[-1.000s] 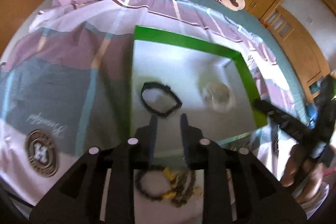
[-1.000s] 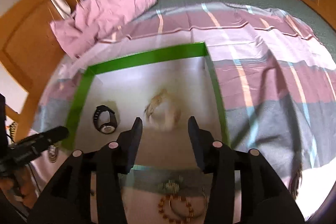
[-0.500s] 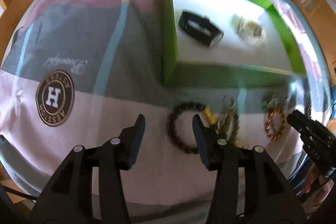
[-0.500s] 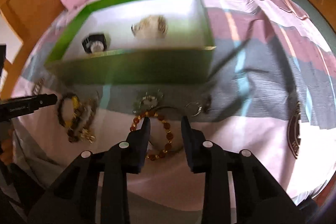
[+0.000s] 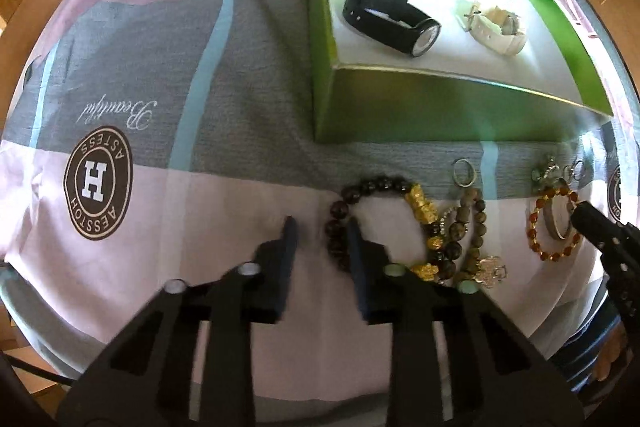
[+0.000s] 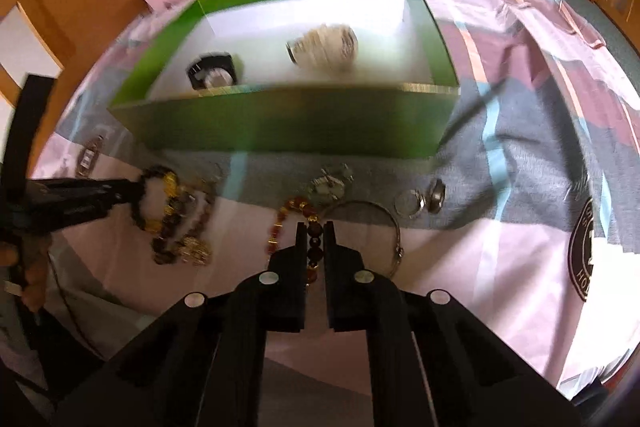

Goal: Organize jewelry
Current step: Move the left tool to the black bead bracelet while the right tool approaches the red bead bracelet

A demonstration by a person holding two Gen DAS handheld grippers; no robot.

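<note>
Amber bracelet pinched in right gripper; left gripper just closing, straddling dark bead bracelet

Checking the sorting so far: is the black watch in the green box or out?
In: the black watch lies on the green box's white floor.

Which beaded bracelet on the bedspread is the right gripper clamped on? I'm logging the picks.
The amber-orange beaded bracelet, pinched in the right gripper beside the thin silver bangle; the dark bracelet with gold charms lies further left.
</note>
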